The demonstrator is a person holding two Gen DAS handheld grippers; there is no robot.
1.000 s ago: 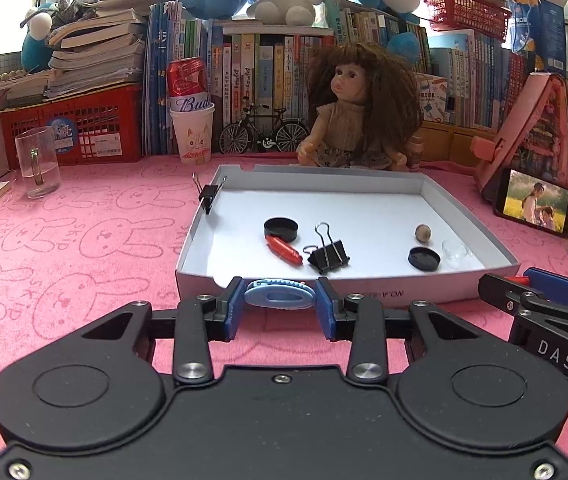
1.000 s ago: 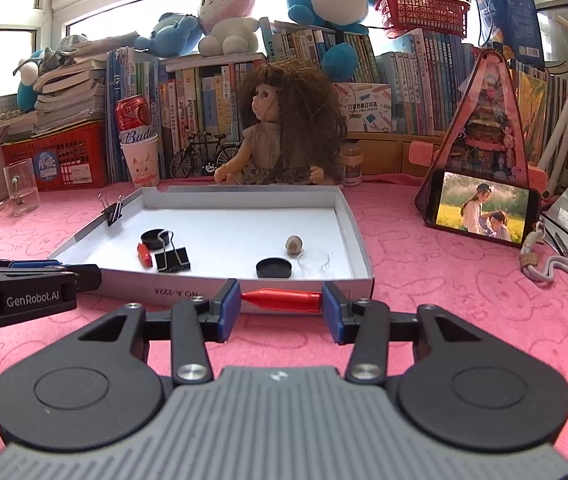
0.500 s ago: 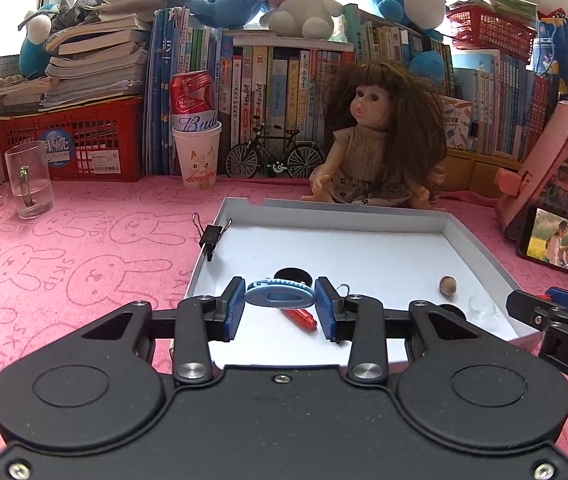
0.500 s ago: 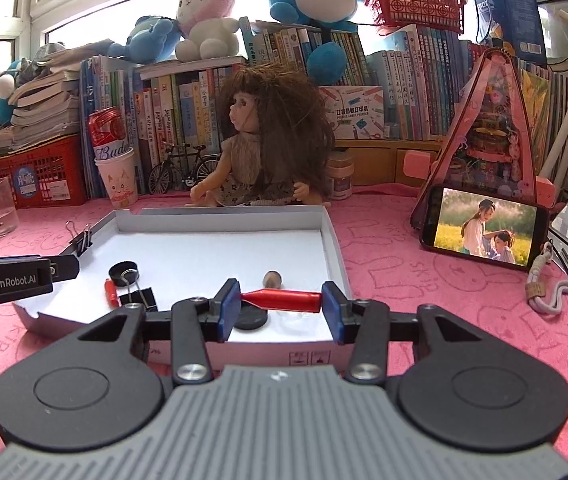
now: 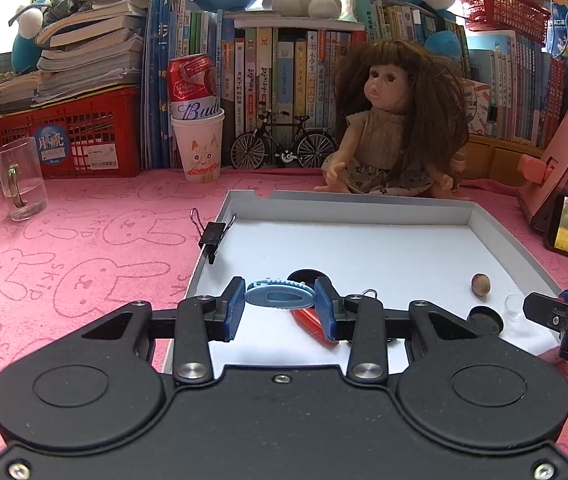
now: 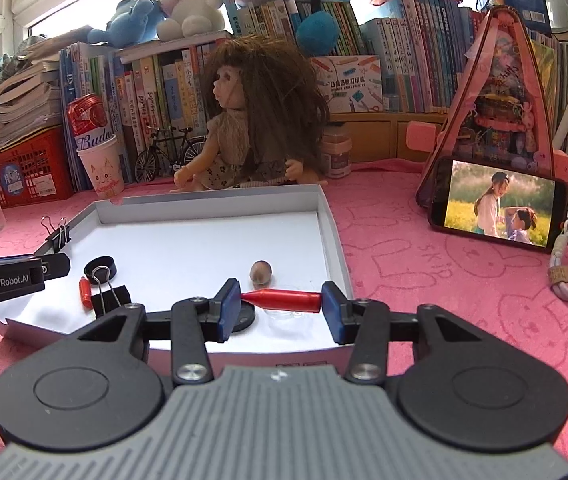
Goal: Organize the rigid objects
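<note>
White cardboard tray (image 5: 496, 236) already holds a binder clip (image 6: 109, 294), caps and a nut (image 6: 260, 271), while my left gripper (image 5: 279, 307) grips a blue oval clip (image 5: 279, 299) and my right gripper (image 6: 280, 310) a red crayon (image 6: 281, 300) above it, both not yet set down.

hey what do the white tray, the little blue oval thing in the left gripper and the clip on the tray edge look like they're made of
White tray: likely matte cardboard, with thin folded walls and a notched rim. Blue oval thing: probably moulded plastic, smooth with a slight sheen. Binder clip: black painted metal body with shiny wire handles.
</note>
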